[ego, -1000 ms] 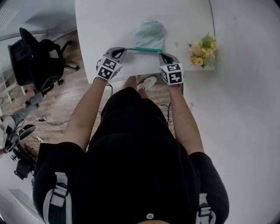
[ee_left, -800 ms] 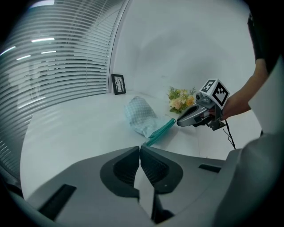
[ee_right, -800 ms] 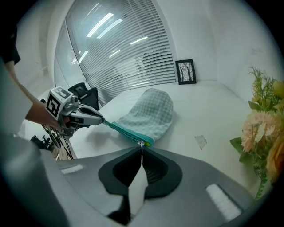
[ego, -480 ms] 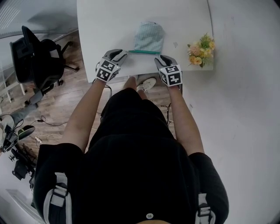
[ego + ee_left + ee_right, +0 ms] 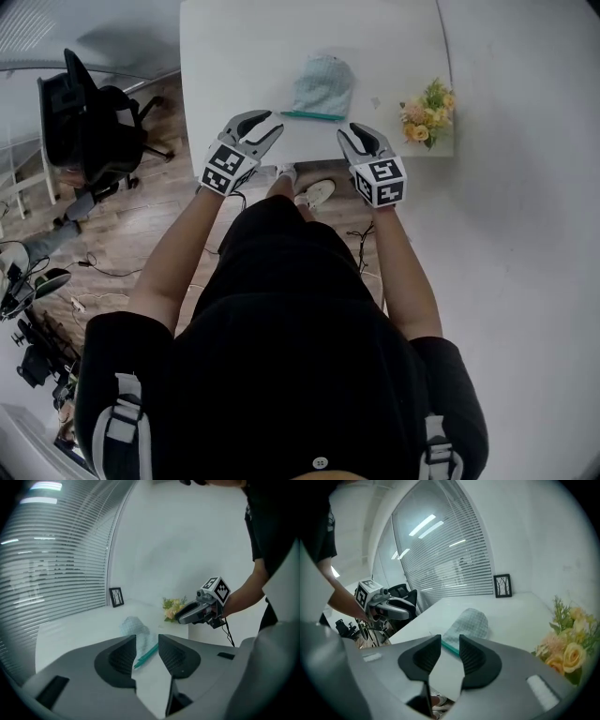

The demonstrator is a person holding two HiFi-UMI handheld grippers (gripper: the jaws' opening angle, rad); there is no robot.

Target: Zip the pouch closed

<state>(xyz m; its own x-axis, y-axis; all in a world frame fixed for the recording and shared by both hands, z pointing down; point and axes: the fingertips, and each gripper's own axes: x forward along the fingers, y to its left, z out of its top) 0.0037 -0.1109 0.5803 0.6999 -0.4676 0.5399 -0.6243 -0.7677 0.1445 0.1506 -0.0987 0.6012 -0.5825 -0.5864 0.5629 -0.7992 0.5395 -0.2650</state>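
Observation:
The pale green checked pouch point(image 5: 322, 84) lies on the white table point(image 5: 244, 56), its green zipper edge point(image 5: 312, 115) facing the near edge. My left gripper point(image 5: 267, 127) hovers off the zipper's left end; its jaws have just been opening and stand open with nothing between them. My right gripper point(image 5: 352, 133) hangs off the zipper's right end, also just opened and empty. In the left gripper view the pouch point(image 5: 136, 627) shows beyond the left gripper point(image 5: 147, 641), with the right gripper point(image 5: 197, 612) alongside. The right gripper view shows the pouch point(image 5: 468, 623) past the right gripper point(image 5: 450, 641).
A small bunch of flowers point(image 5: 427, 111) stands at the table's right near corner. A little picture frame point(image 5: 502, 585) stands at the far edge by the blinds. A black office chair point(image 5: 89, 122) is on the floor to the left.
Both grippers were shut on the ends of the zipper edge a second ago. They have let go, opened, and lifted back from the pouch, which stays on the table.

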